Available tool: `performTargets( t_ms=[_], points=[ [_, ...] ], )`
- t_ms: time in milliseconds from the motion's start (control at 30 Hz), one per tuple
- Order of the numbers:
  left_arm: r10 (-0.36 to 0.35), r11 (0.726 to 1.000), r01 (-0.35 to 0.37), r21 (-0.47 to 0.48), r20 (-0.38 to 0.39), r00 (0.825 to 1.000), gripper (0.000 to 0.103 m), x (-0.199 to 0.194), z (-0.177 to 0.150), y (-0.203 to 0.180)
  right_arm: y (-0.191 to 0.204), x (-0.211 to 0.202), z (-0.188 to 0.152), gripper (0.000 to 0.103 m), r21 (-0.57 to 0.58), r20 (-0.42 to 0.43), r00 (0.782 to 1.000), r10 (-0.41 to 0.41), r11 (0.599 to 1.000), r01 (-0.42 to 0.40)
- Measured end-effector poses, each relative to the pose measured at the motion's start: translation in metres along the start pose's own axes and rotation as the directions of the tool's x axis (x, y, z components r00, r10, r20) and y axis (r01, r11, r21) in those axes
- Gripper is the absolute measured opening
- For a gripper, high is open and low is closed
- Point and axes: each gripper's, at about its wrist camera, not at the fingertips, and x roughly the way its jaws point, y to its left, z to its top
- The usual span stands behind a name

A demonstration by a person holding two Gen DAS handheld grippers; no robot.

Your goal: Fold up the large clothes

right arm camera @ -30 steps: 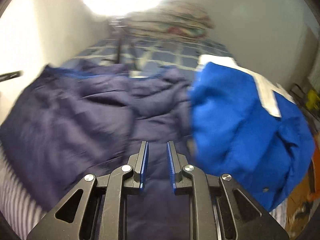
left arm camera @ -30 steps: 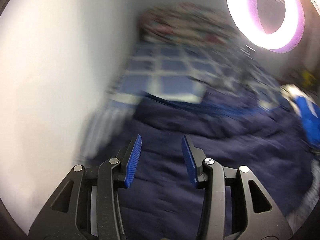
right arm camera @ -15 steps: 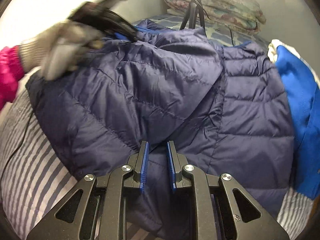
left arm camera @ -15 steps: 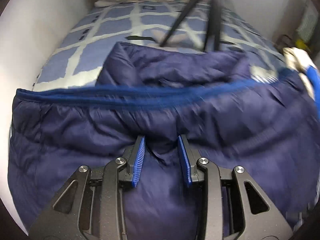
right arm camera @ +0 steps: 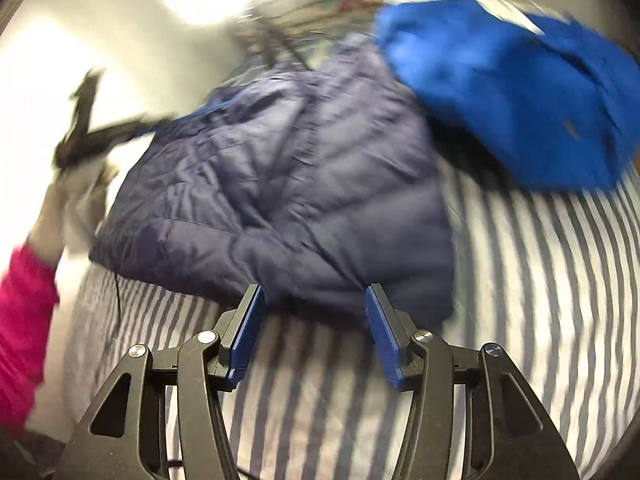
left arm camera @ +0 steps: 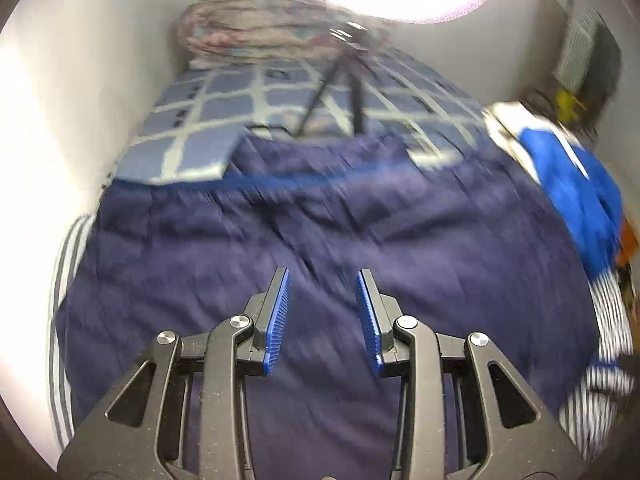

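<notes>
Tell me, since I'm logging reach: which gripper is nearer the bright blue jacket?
Right, probably. The right gripper sits at the navy puffer jacket's hem, bright blue jacket just beyond. The left gripper hovers over the navy one's far side.

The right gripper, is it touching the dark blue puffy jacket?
Apart. In the right wrist view the right gripper is opening, nothing between its pads, with striped sheet behind them; the jacket lies beyond.

A blue-and-white checked bedspread (left arm camera: pixel 224 132) covers the far bed, with a grey-and-white striped sheet (right arm camera: pixel 540 280) nearer. A black tripod (left arm camera: pixel 340 92) stands before folded floral quilts (left arm camera: pixel 248 32).
</notes>
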Motion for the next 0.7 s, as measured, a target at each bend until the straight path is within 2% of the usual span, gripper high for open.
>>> performTargets(
  t_ms=[100, 167, 233, 267, 333, 400, 467, 533, 567, 633, 700],
  points=[
    [-0.006, 0.999, 0.007, 0.045, -0.013, 1.0, 0.034, -0.002, -0.031, -0.019, -0.018, 0.008, -0.006, 0.059, 0.11, -0.035, 0.999, 0.031, 0.994, -0.027],
    [-0.002, 0.998, 0.005, 0.064, -0.042, 0.999, 0.034, 0.01, -0.045, -0.028, -0.028, 0.017, -0.007, 0.059, 0.178, -0.051, 0.997, 0.054, 0.983, -0.044],
    [0.004, 0.998, 0.001, 0.065, -0.076, 0.997, 0.034, 0.029, -0.058, -0.031, -0.037, 0.025, -0.006, 0.06, 0.25, -0.04, 0.995, 0.095, 0.965, -0.082],
    [0.032, 0.996, -0.024, 0.087, -0.089, 0.996, 0.034, 0.038, -0.066, -0.034, -0.04, 0.032, -0.002, 0.063, 0.296, -0.017, 0.993, 0.117, 0.949, -0.106],
    [0.053, 0.993, -0.045, 0.111, -0.068, 0.996, 0.034, 0.049, -0.076, -0.038, -0.043, 0.04, 0.004, 0.064, 0.334, 0.018, 0.99, 0.139, 0.933, -0.138],
    [0.063, 0.991, -0.056, 0.124, -0.057, 0.996, 0.034, 0.048, -0.077, -0.041, -0.038, 0.045, 0.011, 0.064, 0.34, 0.034, 0.992, 0.119, 0.932, -0.123],
    [0.054, 0.995, -0.05, 0.087, -0.045, 0.998, 0.034, 0.034, -0.075, -0.04, -0.03, 0.048, 0.016, 0.062, 0.318, 0.031, 0.997, 0.075, 0.945, -0.08],
    [0.038, 0.998, -0.039, 0.055, 0.012, 0.999, 0.034, 0.009, -0.078, -0.041, -0.019, 0.047, 0.022, 0.042, 0.29, 0.046, 0.998, 0.05, 0.955, -0.061],
    [0.019, 0.998, -0.021, 0.055, 0.037, 0.999, 0.034, -0.005, -0.082, -0.044, -0.014, 0.048, 0.024, 0.027, 0.272, 0.039, 0.999, 0.037, 0.961, -0.046],
    [0.017, 0.996, -0.023, 0.083, 0.071, 0.997, 0.034, -0.022, -0.095, -0.053, 0.0, 0.045, 0.029, 0.02, 0.225, 0.037, 0.999, 0.0, 0.974, -0.009],
    [0.002, 0.996, -0.007, 0.085, 0.059, 0.998, 0.034, -0.023, -0.102, -0.056, 0.017, 0.038, 0.035, 0.016, 0.164, 0.055, 0.998, -0.043, 0.986, 0.034]
  ],
)
